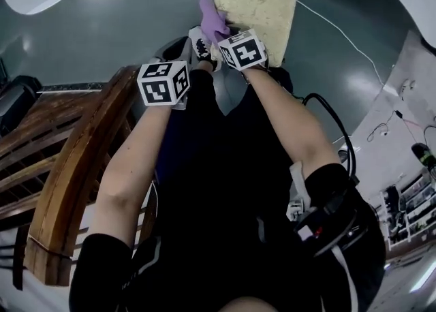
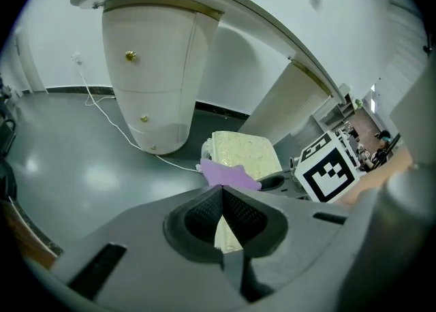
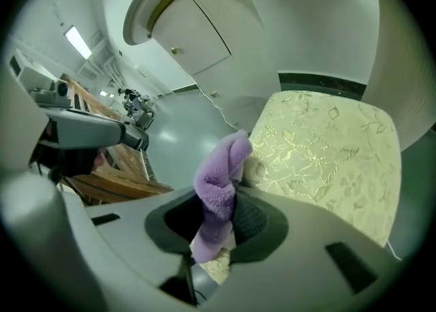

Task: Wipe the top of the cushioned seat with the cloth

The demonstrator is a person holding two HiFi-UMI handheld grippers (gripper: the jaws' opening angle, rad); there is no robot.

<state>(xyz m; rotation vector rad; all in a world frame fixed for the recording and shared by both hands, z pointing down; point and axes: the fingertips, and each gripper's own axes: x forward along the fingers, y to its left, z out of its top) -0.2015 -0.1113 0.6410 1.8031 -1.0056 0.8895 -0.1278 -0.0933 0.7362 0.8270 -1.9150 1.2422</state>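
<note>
The cushioned seat (image 1: 257, 3) is a cream, leaf-patterned square stool top on the grey floor, also seen in the right gripper view (image 3: 327, 154) and the left gripper view (image 2: 245, 155). A purple fluffy cloth (image 3: 218, 188) is pinched in my right gripper (image 3: 216, 225), which is shut on it at the seat's near left corner. In the head view the cloth (image 1: 212, 21) sticks up beside the seat edge, and it shows again in the left gripper view (image 2: 228, 174). My left gripper (image 2: 222, 216) is shut with nothing between its jaws, held just left of the right one.
A curved white cabinet (image 2: 153, 79) with small brass knobs stands beyond the seat. A white cable (image 1: 340, 35) trails over the floor. A wooden chair back (image 1: 65, 167) is at my left. A desk edge with cables (image 1: 409, 127) lies at the right.
</note>
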